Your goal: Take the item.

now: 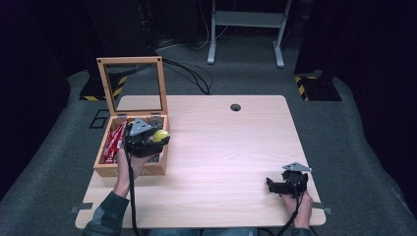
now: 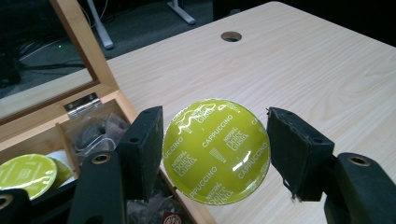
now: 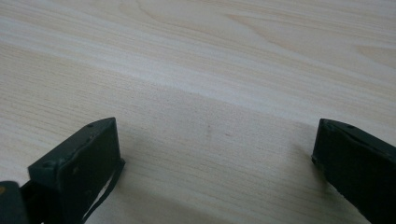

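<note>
- Left gripper (image 2: 215, 154) clamps a green coffee capsule (image 2: 216, 150), held just above the wooden box's (image 1: 129, 169) right edge.
- Step, as I read it: lifting the capsule out; next calls for setting it on the table (image 1: 221, 147) beside the box.
- Right gripper (image 3: 215, 163) rests wide, empty, far right of the box.

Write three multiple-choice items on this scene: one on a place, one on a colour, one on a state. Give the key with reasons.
1. Where does the wooden box stand on the table?
A. near its left edge
B. at its middle
C. near its right edge

2. What colour is the capsule between the jaws of the left gripper?
A. red
B. yellow-green
C. blue

3. How is the box's glass lid?
A. shut flat
C. lying off the box
B. raised open

Key:
1 A, the high view shows the box by the table's left edge.
2 B, the left gripper view shows a yellow-green top printed "cappuccino".
3 B, the lid stands upright on its hinges behind the box.
</note>
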Demonstrator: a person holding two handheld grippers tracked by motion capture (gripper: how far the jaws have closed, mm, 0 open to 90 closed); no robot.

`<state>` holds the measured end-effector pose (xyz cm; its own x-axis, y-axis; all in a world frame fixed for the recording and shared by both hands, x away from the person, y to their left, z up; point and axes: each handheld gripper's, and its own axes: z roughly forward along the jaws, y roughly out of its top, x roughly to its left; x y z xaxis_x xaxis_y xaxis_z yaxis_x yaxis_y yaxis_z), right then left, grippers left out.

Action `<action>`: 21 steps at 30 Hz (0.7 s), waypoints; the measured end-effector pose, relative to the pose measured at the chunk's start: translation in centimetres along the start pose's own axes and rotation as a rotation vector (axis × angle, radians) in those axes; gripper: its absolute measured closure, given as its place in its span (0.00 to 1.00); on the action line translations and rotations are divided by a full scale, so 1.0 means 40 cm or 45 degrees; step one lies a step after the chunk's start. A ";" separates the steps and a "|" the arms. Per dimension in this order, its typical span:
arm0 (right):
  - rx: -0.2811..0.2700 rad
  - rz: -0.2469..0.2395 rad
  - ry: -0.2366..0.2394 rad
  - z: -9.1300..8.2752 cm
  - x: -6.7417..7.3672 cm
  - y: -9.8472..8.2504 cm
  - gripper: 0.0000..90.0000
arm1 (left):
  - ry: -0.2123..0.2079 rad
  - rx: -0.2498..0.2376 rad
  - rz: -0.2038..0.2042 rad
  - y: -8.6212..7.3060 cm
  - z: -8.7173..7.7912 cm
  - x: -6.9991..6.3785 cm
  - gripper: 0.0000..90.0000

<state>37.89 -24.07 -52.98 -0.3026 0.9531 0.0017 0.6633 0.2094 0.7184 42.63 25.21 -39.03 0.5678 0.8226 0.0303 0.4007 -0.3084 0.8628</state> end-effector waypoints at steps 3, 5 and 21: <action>0.000 0.000 0.000 0.000 0.000 0.000 0.00 | -0.012 0.012 0.010 0.007 0.011 -0.008 0.42; 0.000 0.000 0.000 0.000 0.000 0.000 0.00 | -0.016 0.012 0.019 0.011 0.019 -0.013 0.42; 0.000 0.000 0.000 0.000 0.000 0.000 0.00 | -0.071 0.029 0.059 0.029 0.090 -0.068 0.42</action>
<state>37.89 -24.07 -52.98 -0.3029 0.9530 0.0015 0.6632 0.2097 0.7184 44.15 20.91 -39.94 0.6247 0.7798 0.0411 0.3894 -0.3567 0.8492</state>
